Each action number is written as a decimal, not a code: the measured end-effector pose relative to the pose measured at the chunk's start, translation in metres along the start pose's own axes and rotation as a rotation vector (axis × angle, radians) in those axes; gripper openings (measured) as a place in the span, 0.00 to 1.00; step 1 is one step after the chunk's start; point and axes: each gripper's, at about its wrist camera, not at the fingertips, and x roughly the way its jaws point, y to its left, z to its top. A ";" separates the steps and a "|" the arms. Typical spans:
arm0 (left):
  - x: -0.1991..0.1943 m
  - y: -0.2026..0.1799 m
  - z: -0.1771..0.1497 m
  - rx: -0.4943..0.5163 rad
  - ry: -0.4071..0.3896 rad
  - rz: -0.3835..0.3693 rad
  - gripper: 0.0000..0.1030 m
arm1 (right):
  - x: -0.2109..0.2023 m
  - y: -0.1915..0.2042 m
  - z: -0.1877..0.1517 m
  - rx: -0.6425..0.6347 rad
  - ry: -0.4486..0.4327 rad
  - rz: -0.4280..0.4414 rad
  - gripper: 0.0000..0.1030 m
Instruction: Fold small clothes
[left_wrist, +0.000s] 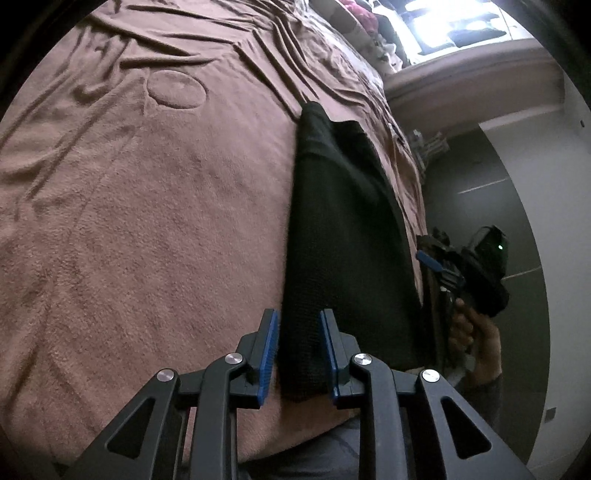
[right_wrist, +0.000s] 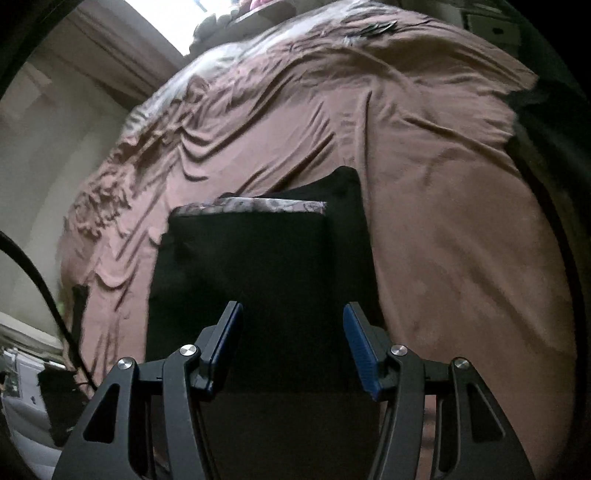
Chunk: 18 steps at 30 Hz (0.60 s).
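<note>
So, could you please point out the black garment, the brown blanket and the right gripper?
black garment (right_wrist: 258, 280), right wrist view, middle of the folded cloth
brown blanket (left_wrist: 147, 221), left wrist view, bare stretch
right gripper (right_wrist: 291, 347), right wrist view, between its fingertips

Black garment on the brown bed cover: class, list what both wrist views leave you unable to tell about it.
- Left wrist view: the black garment has its near end hidden behind the left gripper; whether the pads press it is unclear.
- Right wrist view: the garment is too dark to count its layers; its near edge is lost behind the right gripper.
- The patterned strip is blurred.
</note>
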 end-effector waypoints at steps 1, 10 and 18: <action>0.000 0.000 -0.001 -0.003 -0.003 0.000 0.23 | 0.006 0.001 0.006 -0.007 0.011 -0.015 0.53; -0.009 0.013 -0.007 -0.058 -0.009 0.016 0.23 | 0.051 0.005 0.040 -0.039 0.083 -0.060 0.53; -0.004 0.013 -0.002 -0.079 0.018 0.059 0.23 | 0.062 0.012 0.058 -0.076 0.064 -0.082 0.11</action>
